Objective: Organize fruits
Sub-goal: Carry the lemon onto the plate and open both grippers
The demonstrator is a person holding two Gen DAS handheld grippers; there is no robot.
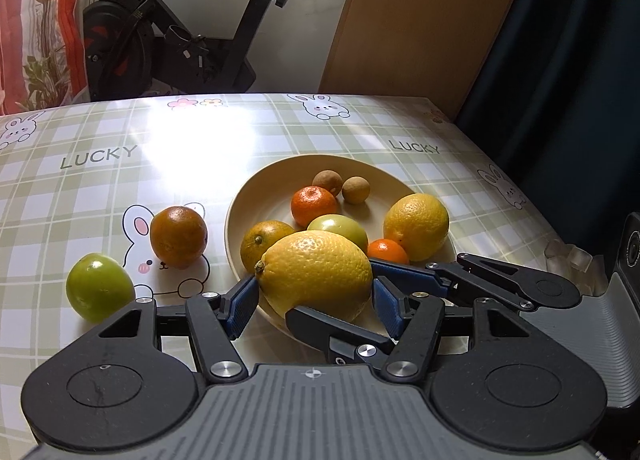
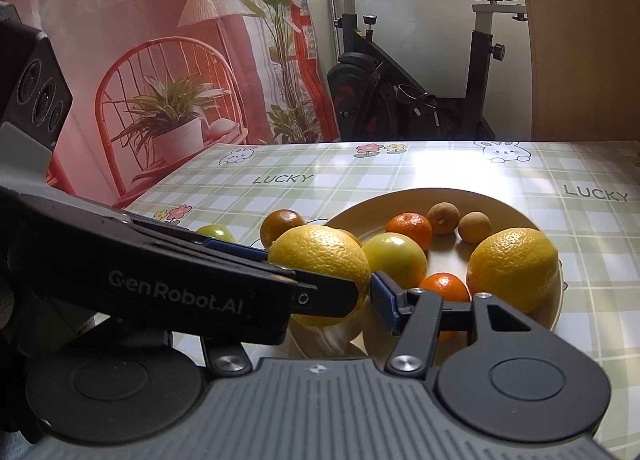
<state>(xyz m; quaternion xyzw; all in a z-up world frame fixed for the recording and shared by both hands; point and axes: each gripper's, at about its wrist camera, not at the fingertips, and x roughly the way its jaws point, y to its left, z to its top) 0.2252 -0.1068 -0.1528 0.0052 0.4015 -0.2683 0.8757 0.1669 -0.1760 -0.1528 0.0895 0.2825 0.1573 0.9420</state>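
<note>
Two lemons point(image 1: 316, 274) – two longans point(image 1: 327, 182)

**Colours and patterns on the table**

The tablecloth point(image 1: 100, 196) is checked in pale green and white, printed with white rabbits, pink flowers and grey "LUCKY" lettering. The plate point(image 1: 272, 180) is cream. Two lemons point(image 1: 316, 272) are yellow, two mandarins point(image 1: 314, 206) bright orange, the longans point(image 1: 355, 190) tan. Blue pads point(image 1: 242, 306) are seen on black grippers point(image 1: 314, 302).

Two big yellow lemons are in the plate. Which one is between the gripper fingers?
The lemon at the plate's near rim; the left gripper brackets it. The other lemon lies free at the right side.
</note>
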